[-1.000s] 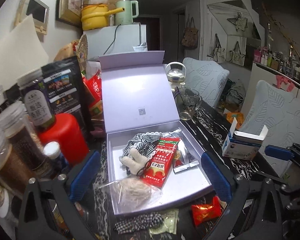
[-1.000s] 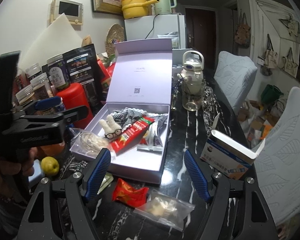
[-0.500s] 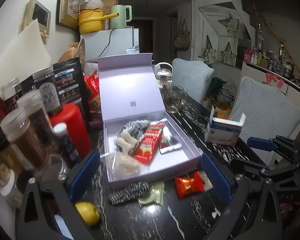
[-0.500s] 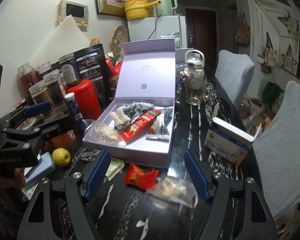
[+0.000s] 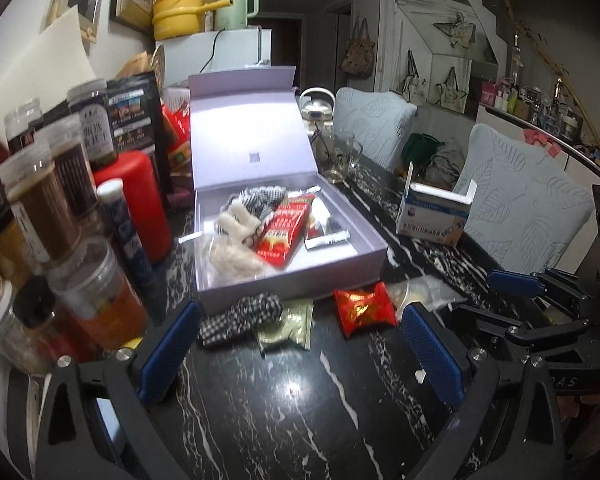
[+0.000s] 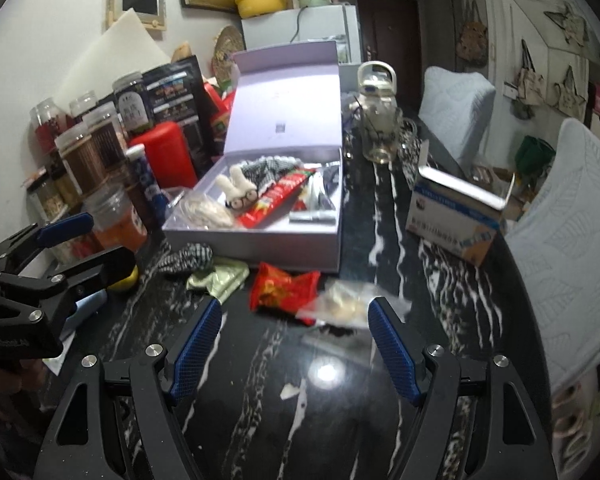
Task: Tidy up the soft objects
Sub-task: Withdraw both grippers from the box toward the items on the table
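Black marble table [image 5: 300, 408]: a bare stretch is seen along the near edge, under both grippers. The left edge is crowded with jars [image 5: 40, 208] and a red bottle [image 5: 140, 204]; chairs [image 5: 528, 204] stand just beyond the right edge.

Lilac box [image 5: 300, 276], lid upright, is placed mid-table toward the left edge. Inside are seen a checked cloth [image 5: 260, 200], a plush rabbit [image 6: 238, 190], a bagged fibre bundle [image 5: 232, 256], a red packet [image 5: 286, 232] and a silver sachet [image 5: 326, 240].

Against the box's near wall, on the tabletop, are lined up, left to right: a checked pouch [image 5: 240, 320], a green sachet [image 5: 288, 326], a red wrapper [image 5: 364, 308] and a clear bag [image 6: 340, 304]. The pouch touches the box wall; the wrapper overlaps the clear bag. A blue-white carton [image 6: 456, 220], flap open, is set near the right edge, well apart from the box. A yellow fruit [image 6: 124, 280] is partly hidden behind the left gripper in the right view.

Left gripper [image 5: 300, 356]: fingers spread wide, nothing between them, held above the bare table short of the pouch and sachet.

Right gripper [image 6: 296, 352]: fingers spread wide, nothing gripped; its right fingertip [image 6: 380, 316] is seen just beside the clear bag, contact not clear.
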{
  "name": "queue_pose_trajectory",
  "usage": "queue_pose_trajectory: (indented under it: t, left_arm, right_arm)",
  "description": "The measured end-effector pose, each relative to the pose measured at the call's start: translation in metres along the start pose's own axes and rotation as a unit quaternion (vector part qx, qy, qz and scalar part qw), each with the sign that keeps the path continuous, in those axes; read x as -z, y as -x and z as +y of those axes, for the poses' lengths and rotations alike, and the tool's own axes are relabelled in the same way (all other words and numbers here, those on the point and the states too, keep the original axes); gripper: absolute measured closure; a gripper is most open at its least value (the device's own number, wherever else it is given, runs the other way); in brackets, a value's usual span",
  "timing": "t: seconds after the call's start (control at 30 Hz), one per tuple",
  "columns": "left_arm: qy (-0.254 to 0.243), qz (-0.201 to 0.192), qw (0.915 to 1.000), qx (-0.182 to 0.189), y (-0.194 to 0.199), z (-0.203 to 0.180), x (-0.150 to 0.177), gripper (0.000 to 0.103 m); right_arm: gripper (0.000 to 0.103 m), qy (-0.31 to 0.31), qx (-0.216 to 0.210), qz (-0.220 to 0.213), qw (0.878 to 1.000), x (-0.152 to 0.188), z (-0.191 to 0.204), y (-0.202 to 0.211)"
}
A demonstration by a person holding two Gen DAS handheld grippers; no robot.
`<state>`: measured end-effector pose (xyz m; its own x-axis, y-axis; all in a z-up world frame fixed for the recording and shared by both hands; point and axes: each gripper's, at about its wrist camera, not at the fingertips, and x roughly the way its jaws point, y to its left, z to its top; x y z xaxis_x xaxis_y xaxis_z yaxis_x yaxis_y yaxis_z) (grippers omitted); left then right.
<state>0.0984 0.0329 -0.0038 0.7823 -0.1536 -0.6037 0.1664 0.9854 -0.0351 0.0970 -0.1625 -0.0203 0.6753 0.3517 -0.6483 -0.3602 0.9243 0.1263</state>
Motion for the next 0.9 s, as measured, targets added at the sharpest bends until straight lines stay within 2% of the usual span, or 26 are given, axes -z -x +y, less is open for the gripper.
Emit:
queue_pose_trajectory:
  t: [0.27,0.37,0.5,0.9]
  left_arm:
    - [0.038,0.024,0.9990,0.005,-0.021,0.013,0.020,0.000]
    - [0.051,0.031,0.9982,0.005,-0.033,0.019,0.022,0.000]
    - [0.060,0.040,0.9974,0.005,-0.052,0.026,0.020,0.000]
    - [0.015,0.072,0.9958,-0.055,-0.112,0.042,0.009,0.000]
  right_arm:
    - [0.027,-0.017,0.010,0.012,1.000,0.020,-0.004,-0.020]
    - [0.027,-0.026,0.029,0.011,0.999,0.024,-0.008,-0.026]
    - [0.027,-0.047,0.031,0.016,0.998,0.025,-0.020,-0.036]
    - [0.027,-0.062,0.044,0.033,0.997,0.010,-0.044,-0.069]
